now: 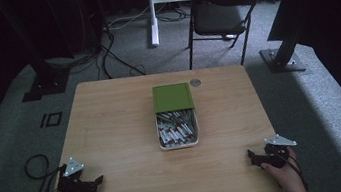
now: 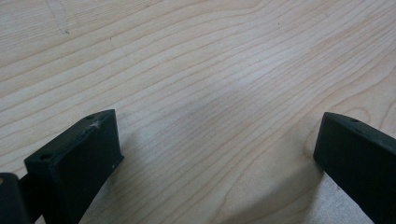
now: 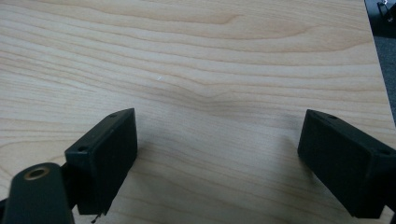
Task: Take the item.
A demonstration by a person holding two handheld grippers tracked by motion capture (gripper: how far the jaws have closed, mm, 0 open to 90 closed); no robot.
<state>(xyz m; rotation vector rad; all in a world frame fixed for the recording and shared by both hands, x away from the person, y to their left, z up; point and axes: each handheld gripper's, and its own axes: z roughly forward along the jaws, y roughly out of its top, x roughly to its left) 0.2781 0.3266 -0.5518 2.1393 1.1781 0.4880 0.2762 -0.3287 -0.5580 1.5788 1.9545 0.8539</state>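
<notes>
My left hand-held gripper [image 1: 98, 179] and right hand-held gripper [image 1: 251, 155] rest on the surface [image 1: 112, 129], jaws apart, holding nothing. The box [image 1: 177, 128] of small parts sits mid-surface, well apart, green lid [image 1: 172, 97] slid back for access.

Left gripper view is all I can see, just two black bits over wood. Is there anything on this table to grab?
Observer: Yes, a white tray at the middle of the table, full of small grey sticks, too small to identify.
Operator: Is it covered?
Observer: Partly; a green lid sits at its far end.
Operator: And the other claw?
Observer: The right claw rests open at the near right corner.
</notes>
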